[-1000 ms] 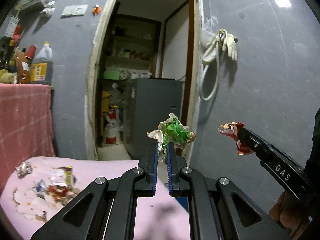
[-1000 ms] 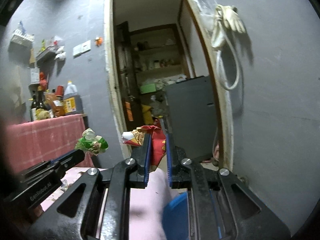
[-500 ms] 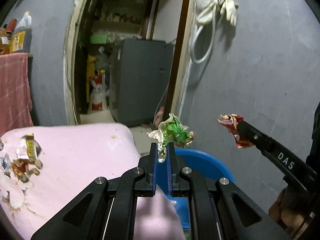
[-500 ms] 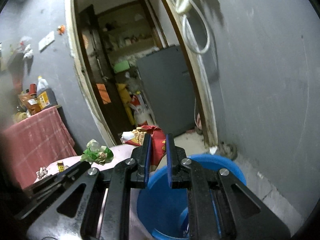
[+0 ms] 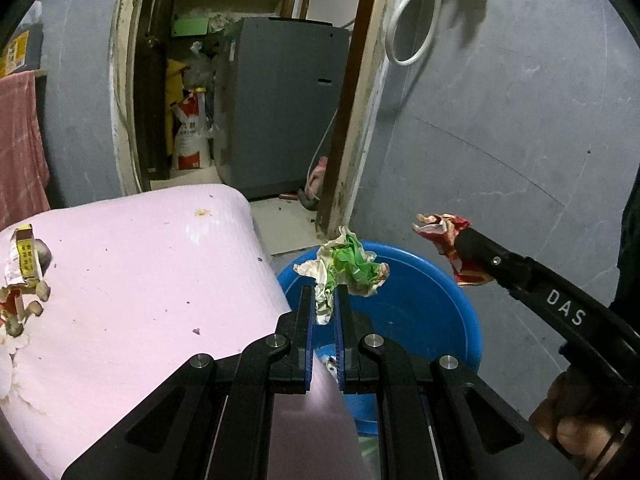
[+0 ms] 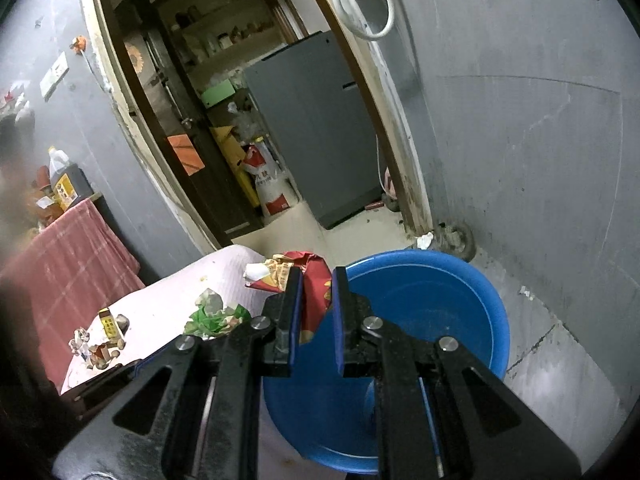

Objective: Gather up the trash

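Left wrist view shows my left gripper [image 5: 324,312] with jaws pinched on a green wrapper [image 5: 344,266] above the blue basin [image 5: 460,312]. My right gripper [image 6: 314,312] clamps a red wrapper [image 6: 310,280] over the rim; released here, it could drop outside.

A pink quilted tabletop [image 5: 132,280] bears crumpled snack wrappers [image 5: 24,276] at its left edge; a round blue plastic basin [image 6: 460,304] stands on the pale floor [image 6: 560,364] beside it
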### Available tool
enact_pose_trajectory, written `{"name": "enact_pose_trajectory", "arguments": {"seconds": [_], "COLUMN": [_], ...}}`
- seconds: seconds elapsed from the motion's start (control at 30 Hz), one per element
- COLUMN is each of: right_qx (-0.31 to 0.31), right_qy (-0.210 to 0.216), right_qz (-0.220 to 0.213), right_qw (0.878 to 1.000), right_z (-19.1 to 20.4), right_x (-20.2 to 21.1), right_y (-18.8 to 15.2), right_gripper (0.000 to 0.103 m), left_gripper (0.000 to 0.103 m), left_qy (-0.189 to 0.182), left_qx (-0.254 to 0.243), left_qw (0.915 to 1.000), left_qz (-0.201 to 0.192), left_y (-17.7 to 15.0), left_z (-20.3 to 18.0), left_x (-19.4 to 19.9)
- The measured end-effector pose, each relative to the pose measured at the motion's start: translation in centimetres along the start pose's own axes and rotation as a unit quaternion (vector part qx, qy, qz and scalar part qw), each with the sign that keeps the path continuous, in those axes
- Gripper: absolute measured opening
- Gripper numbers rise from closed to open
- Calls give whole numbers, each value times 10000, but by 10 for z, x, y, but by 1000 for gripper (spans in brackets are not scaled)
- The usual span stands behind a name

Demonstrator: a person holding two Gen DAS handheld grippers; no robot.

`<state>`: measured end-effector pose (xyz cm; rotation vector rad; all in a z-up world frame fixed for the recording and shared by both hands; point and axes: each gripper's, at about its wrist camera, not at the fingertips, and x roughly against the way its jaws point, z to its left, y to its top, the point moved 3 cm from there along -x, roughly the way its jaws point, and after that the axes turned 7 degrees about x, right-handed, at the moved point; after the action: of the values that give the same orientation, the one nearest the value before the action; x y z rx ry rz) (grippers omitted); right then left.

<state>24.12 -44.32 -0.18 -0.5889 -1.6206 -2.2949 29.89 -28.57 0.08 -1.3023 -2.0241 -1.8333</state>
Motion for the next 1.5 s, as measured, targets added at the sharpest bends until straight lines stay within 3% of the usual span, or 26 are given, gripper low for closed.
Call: {"name": "enact_pose_trajectory", "arguments": {"seconds": [0.3,0.5,0.63,0.97,1.13,1.2,1.33,1.5], "right_qx": [-230,-279,-161,247,438,493,632,950], "right_qy": [-45,-41,-61,9,95,141,318,609], "right_qz": [149,102,-40,-651,-1095,-1293,-1685,-2118], "right_qw": [9996,9995,9998,9976,9930,9903,9832,9708], "right_z": [-7,-9,-6,16,36,45,65,97], "right_x": [-11,-9,-4,16,30,36,50,68], "right_y": [-2,-1,1,10,13,14,15,13], "right_gripper": [17,18,27,60,87,93,103,103], "left_gripper": [10,20,26,63,88,97,99,100], "left_qy": [-14,-27,-22,270,534,698,948,1242], "left_qx": [266,329,428,790,817,816,856,884], "left_qw": [9992,9992,9990,9936,9856,9802,9715,9609], "left_qz": [287,229,86,-765,-1381,-1661,-1998,-2310], "left_y": [6,9,11,25,31,33,38,32], "left_z": [12,16,19,51,68,75,90,113], "left_x": [-10,-9,-2,45,80,95,117,148]}}
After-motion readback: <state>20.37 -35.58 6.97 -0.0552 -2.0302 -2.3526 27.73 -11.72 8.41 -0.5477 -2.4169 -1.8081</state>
